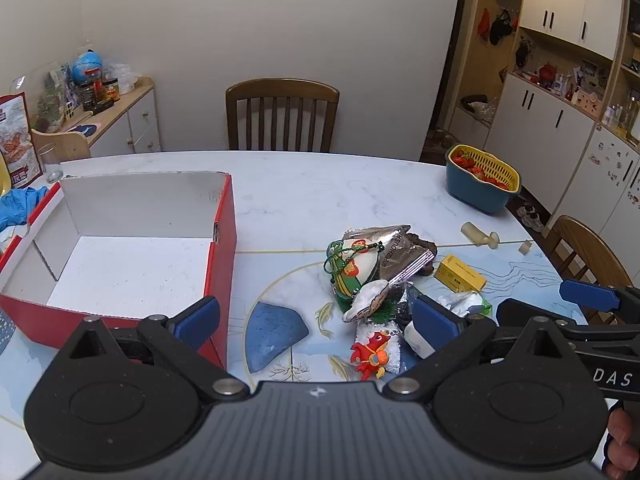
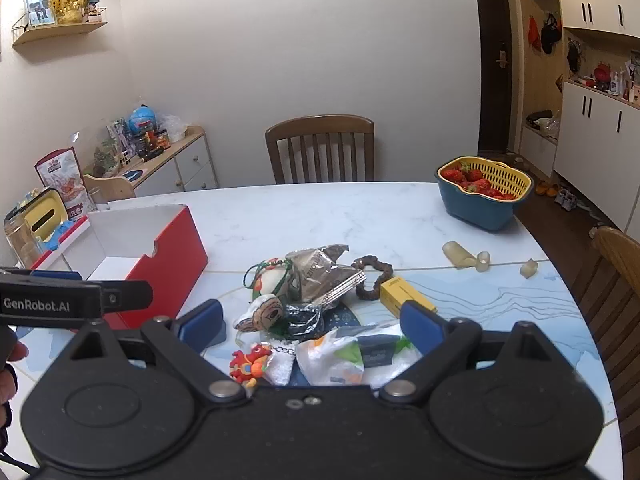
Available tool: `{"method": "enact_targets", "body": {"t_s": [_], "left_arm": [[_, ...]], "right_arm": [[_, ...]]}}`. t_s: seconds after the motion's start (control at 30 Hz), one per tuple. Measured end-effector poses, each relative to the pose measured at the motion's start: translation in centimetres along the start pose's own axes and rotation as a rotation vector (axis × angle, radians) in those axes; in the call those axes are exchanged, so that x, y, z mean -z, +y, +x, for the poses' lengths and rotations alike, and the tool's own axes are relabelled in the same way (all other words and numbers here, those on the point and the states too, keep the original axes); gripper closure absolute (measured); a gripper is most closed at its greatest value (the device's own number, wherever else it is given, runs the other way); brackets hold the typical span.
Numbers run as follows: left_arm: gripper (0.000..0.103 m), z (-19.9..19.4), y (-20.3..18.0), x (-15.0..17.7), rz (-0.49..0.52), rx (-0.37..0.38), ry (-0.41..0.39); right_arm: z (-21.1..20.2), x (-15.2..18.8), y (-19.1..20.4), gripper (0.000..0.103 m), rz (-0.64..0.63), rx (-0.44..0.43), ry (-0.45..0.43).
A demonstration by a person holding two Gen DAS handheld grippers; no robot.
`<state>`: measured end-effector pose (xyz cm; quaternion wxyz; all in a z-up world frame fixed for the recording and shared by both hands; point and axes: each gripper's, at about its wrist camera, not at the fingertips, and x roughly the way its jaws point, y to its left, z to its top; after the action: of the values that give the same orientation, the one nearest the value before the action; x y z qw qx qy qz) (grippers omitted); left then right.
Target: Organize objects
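Clearly nothing has gone into the red box (image 1: 120,248) yet: its white floor is bare, and everything we are to organize lies in a loose pile to the right of the box on the bench (image 1: 320,184).

Both tools are empty. Our left gripper (image 1: 316,320) has its blue pads spread wide, hovering above the near edge of the pile with nothing between them. Our right gripper (image 2: 312,324) stands almost as wide, tilted down over the same pile, and it too holds nothing.

Nearest the box lies a blue wedge-shaped piece (image 1: 274,334), apart from the rest. Just right of it sits the red dragon charm (image 1: 370,354) on a white pad. Farther from the box the pile thickens: a green and white pouch (image 1: 352,268), a crinkled foil packet (image 1: 394,254) resting partly on it, a yellow carton (image 1: 459,274) and a white plastic bag (image 2: 344,356).

We judge the step in hand to be choosing a first piece. The blue wedge looks the better start for the left gripper, since it lies free and close to the box. For the overlapping items, we should lift the top one, the foil packet, before those under it, or neighbours may drag. The thin cords on the pouch could snag.
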<state>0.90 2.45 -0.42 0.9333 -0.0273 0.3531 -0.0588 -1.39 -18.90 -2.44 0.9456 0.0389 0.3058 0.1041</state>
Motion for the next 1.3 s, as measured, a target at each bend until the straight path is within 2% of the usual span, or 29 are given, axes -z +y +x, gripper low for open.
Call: {"method": "enact_targets", "body": {"t_s": [0.5, 0.7, 0.87, 1.0, 1.2, 1.3], "left_arm": [[0.000, 0.3, 1.2, 0.1, 0.046, 0.060, 0.005], [0.000, 0.8, 1.3, 0.1, 0.069, 0.081, 0.005], [0.000, 1.8, 0.5, 0.4, 0.093, 0.096, 0.013], [0.000, 3.7, -0.8, 1.1, 0.124, 0.101, 0.054], [0.000, 6.8, -2.3, 2.0, 0.108, 0.099, 0.101], [0.000, 8.5, -3.2, 2.7, 0.094, 0.065, 0.125]], "right_arm": [[-0.1, 0.3, 2.1, 0.009, 0.004, 0.062, -0.003], [0.1, 0.4, 1.4, 0.009, 0.022, 0.111, 0.004], [1.3, 0.4, -0.1, 0.009, 0.039, 0.158, 0.042], [2.7, 0.7, -1.2, 0.010, 0.020, 0.181, 0.078], [5.5, 1.1, -3.2, 0.013, 0.013, 0.148, 0.141], [7.1, 1.1, -4.2, 0.017, 0.018, 0.127, 0.177]]}}
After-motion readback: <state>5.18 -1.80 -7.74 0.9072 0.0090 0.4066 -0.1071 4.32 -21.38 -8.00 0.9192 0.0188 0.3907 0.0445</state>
